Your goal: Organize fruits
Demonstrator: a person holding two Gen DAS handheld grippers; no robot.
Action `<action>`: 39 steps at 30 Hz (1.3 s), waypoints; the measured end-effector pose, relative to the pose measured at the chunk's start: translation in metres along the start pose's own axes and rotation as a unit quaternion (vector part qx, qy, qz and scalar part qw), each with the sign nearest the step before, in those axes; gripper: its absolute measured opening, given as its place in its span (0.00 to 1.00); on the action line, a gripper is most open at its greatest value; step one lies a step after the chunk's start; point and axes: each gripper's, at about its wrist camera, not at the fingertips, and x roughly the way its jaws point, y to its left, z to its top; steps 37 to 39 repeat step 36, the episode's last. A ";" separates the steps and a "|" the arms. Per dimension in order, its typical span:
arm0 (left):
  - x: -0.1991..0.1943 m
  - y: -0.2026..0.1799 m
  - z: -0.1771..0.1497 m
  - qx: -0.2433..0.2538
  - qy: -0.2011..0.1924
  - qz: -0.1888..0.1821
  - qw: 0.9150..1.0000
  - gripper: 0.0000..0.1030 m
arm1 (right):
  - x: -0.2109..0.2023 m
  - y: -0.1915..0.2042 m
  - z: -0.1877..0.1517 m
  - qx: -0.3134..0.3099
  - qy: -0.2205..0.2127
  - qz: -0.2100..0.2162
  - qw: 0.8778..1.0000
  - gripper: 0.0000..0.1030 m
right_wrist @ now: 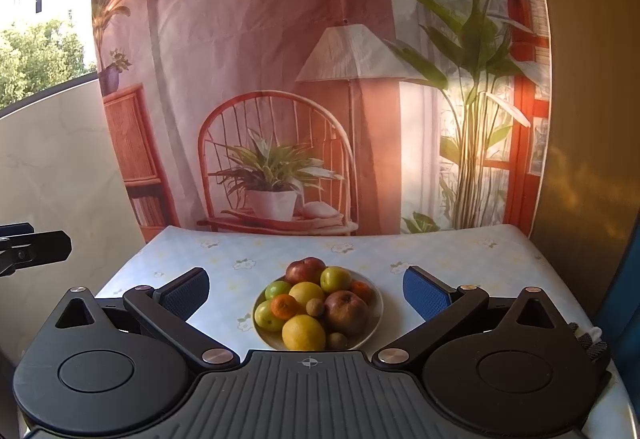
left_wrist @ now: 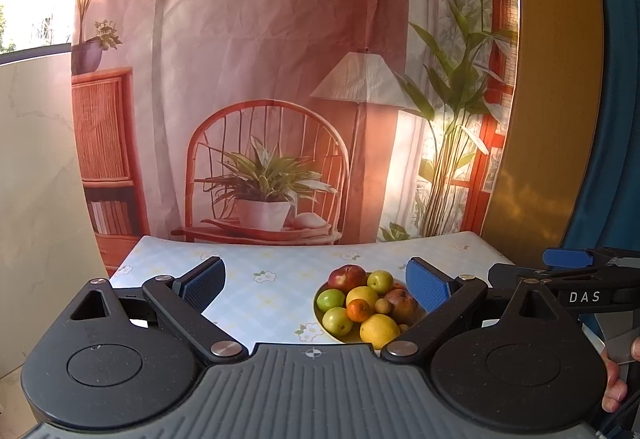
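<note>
Near the front edge of the tabletop a plate holds all the fruit heaped together, apples, lemons and tangerines, while left gripper and right gripper hang before it, jaws wide and empty, seemingly poised either to reach in or after setting fruit down

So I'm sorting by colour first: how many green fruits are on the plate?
3 show: one at the back beside the red apple, two on the plate's left side. Others may be hidden underneath.

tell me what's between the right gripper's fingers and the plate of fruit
Nothing: in the right wrist view only bare floral tablecloth separates the open right gripper from the plate.
</note>
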 end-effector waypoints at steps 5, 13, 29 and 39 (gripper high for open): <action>-0.003 -0.003 -0.001 0.004 -0.001 -0.005 1.000 0.95 | -0.003 -0.001 0.000 0.000 -0.004 -0.001 1.000 1.00; -0.003 -0.003 -0.001 0.004 -0.001 -0.008 1.000 0.95 | -0.006 -0.002 0.001 0.000 -0.005 -0.001 1.000 1.00; -0.001 -0.003 -0.001 0.000 0.005 -0.011 1.000 0.95 | -0.008 -0.004 0.002 0.000 -0.006 -0.002 1.000 1.00; -0.001 -0.004 -0.002 0.001 0.005 -0.012 1.000 0.95 | -0.008 -0.006 0.002 0.000 -0.006 -0.003 1.000 1.00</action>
